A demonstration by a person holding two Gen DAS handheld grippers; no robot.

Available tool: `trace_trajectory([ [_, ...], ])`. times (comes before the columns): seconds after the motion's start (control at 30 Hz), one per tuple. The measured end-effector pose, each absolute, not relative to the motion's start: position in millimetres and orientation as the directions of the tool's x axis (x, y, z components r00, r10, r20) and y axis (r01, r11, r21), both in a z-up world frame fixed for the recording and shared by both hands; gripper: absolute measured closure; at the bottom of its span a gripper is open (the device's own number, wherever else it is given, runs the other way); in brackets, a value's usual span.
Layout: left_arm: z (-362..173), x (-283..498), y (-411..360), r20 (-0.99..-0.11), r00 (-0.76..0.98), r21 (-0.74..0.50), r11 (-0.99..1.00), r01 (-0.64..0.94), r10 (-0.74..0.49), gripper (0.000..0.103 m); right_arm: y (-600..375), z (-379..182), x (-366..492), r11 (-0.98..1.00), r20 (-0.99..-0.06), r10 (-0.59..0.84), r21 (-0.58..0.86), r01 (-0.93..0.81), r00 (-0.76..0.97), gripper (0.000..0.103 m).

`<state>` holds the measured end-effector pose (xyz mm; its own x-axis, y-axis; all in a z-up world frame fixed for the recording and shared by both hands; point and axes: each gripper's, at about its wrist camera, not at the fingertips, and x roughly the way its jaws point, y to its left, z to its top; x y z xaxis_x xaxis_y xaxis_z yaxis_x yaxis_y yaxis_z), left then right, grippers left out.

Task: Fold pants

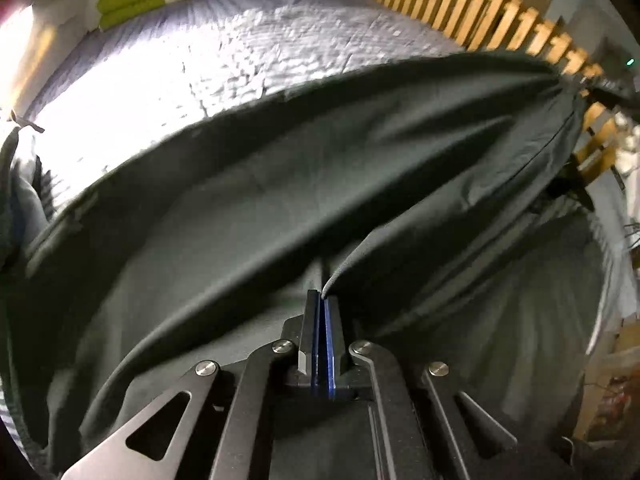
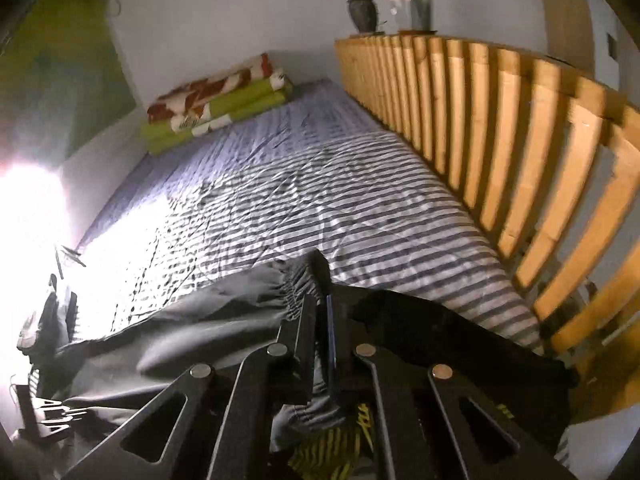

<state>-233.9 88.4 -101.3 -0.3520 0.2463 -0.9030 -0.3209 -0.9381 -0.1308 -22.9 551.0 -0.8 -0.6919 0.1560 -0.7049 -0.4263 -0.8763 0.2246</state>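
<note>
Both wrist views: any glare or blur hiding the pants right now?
Left wrist view: glare whitens the striped sheet upper left; the pants are dim and slightly smeared but readable. Right wrist view: a blown-out patch at the left edge washes out the sheet there; the waistband stays legible.

The pants [image 1: 280,184] were matt dark grey woven cloth; the bedsheet [image 2: 360,200] was crinkled striped fabric; the railing [image 2: 520,140] was smooth pale wood; the left gripper [image 1: 322,300] was matt black metal with bright rivets.
</note>
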Motion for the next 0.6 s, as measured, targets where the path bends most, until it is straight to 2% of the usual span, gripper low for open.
trace_trajectory([
  [0.13,-95.3,-218.3,93.5,-0.909,-0.328,-0.120,-0.915,-0.386,0.257,0.102,560.6,-31.4,-1.3,-0.858,-0.747,0.175,0.204,-0.471,-0.642,0.099],
  [0.2,-91.1,-213.5,94.8,-0.909,-0.342,-0.090,-0.914,-0.395,0.237,0.102,565.7,-39.3,7.6,-0.840,-0.747,0.143,0.255,-0.479,-0.649,0.100],
  [0.3,-80.9,-210.0,81.0,-0.885,-0.363,-0.149,-0.917,-0.371,0.291,0.102,574.4,-20.1,39.3,-0.801,-0.614,0.114,0.408,-0.438,-0.781,0.101],
  [0.33,-84.2,-209.3,77.2,-0.889,-0.348,-0.168,-0.918,-0.359,0.299,0.102,577.5,-18.9,45.4,-0.790,-0.604,0.118,0.424,-0.443,-0.789,0.101],
  [0.43,-105.9,-196.7,82.7,-0.920,-0.295,-0.134,-0.913,-0.385,0.259,0.102,576.7,-33.9,42.7,-0.814,-0.719,0.149,0.300,-0.497,-0.679,0.102],
  [0.57,-119.8,-175.3,98.6,-0.932,-0.268,-0.113,-0.897,-0.428,0.245,0.102,580.2,-53.5,66.2,-0.768,-0.725,0.057,0.407,-0.495,-0.686,0.101],
  [0.6,-123.4,-170.0,101.1,-0.932,-0.264,-0.115,-0.895,-0.431,0.247,0.102,579.0,-60.3,69.7,-0.756,-0.738,0.046,0.415,-0.507,-0.673,0.098],
])
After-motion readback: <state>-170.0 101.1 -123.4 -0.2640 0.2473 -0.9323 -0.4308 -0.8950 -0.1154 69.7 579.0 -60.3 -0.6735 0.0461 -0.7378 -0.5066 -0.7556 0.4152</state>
